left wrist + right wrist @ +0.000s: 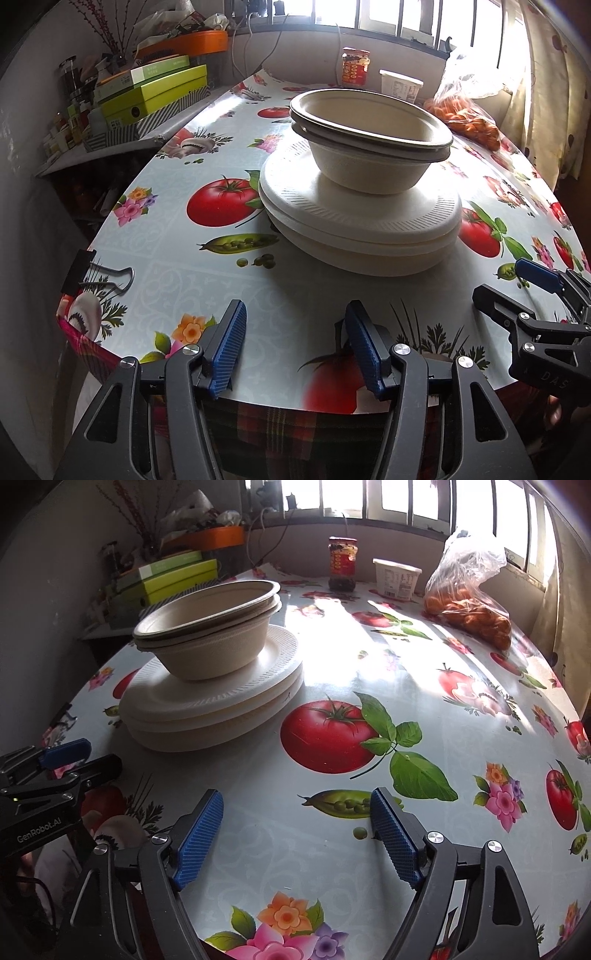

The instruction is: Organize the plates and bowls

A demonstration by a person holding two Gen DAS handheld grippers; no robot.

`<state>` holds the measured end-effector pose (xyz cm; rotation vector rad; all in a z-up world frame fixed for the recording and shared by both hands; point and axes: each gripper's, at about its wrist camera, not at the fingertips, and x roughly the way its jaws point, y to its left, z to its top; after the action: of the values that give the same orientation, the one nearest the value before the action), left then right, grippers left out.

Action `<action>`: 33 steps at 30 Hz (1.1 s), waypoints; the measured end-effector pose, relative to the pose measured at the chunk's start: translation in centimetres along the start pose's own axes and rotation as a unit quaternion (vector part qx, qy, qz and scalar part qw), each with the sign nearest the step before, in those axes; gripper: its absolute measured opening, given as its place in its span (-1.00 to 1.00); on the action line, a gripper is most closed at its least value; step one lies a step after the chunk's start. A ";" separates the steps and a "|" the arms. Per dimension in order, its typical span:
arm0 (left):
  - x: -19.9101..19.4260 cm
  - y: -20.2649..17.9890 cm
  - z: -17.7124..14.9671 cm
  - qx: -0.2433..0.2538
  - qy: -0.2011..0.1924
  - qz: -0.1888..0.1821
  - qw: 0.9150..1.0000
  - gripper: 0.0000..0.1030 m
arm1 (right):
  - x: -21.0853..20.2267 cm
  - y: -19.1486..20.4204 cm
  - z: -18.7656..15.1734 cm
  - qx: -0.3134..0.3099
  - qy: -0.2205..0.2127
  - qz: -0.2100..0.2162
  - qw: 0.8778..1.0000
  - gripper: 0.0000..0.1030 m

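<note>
Nested beige paper bowls (369, 162) (214, 646) stand upright on a stack of white and beige paper plates (354, 225) (207, 709) on the tomato-print tablecloth (184, 280). My left gripper (297, 310) hovers at the table's near edge, in front of the stack. It is open, and nothing is between its blue pads (229, 347). My right gripper (295, 795) is open too, empty, to the right of the stack over the cloth. Each gripper shows in the other's view: the right (508, 282) at the right edge, the left (92, 755) at the left edge.
At the far end stand a red-labelled jar (355, 68) (342, 565), a white tub (400, 86) (395, 578) and a plastic bag of orange fruit (465, 118) (469, 605). A black binder clip (79, 271) grips the cloth's left edge. Green boxes (155, 92) pile on a side shelf.
</note>
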<state>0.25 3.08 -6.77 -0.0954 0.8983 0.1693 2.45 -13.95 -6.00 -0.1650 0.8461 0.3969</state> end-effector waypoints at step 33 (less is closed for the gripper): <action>0.2 -0.2 0.0 0.000 0.000 0.001 1.000 0.25 | -0.2 -0.3 -0.3 0.007 -0.003 -0.007 1.000 0.66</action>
<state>0.36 2.90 -6.94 -0.0952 0.8989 0.1719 2.23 -14.33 -6.03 -0.1564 0.8412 0.3770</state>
